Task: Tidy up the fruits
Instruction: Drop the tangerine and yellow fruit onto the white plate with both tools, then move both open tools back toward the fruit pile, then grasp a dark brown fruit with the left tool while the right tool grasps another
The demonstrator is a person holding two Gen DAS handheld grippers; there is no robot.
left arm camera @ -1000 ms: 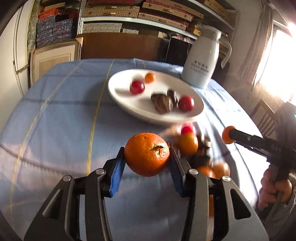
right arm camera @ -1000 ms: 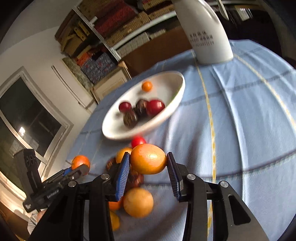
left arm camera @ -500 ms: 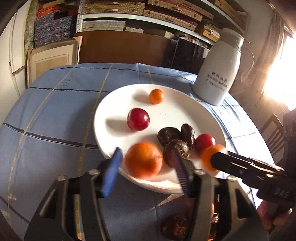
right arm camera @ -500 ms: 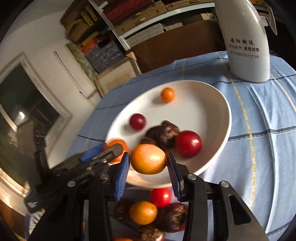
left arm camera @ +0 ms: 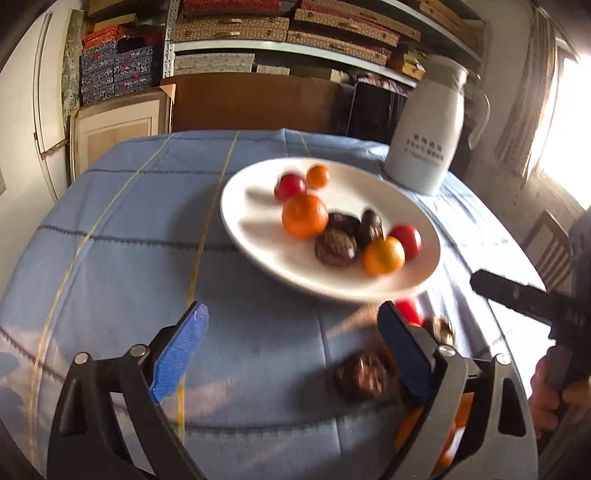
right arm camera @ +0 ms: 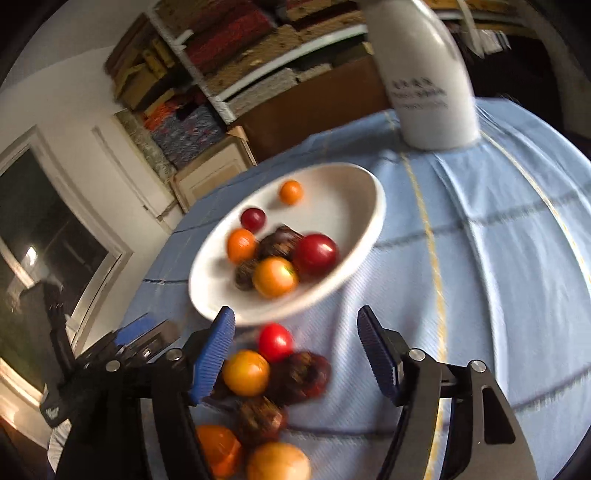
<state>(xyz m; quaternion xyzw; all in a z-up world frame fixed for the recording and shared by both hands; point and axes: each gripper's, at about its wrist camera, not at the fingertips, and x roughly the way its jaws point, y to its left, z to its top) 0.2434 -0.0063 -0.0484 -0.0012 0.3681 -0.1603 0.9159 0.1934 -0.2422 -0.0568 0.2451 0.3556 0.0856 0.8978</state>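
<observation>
Since a second ago — both oranges released | left gripper (left arm camera: 291,347) spread empty | right gripper (right arm camera: 295,350) spread empty | oranges (left arm camera: 304,216) on plate (left arm camera: 258,236)

A lived-in home room was shown: a table (left arm camera: 110,229) covered by a blue cloth, a white jug (left arm camera: 428,144), shelves (left arm camera: 288,33) stacked with patterned boxes, a white door (left arm camera: 22,122) and a curtained window (left arm camera: 569,122).
</observation>
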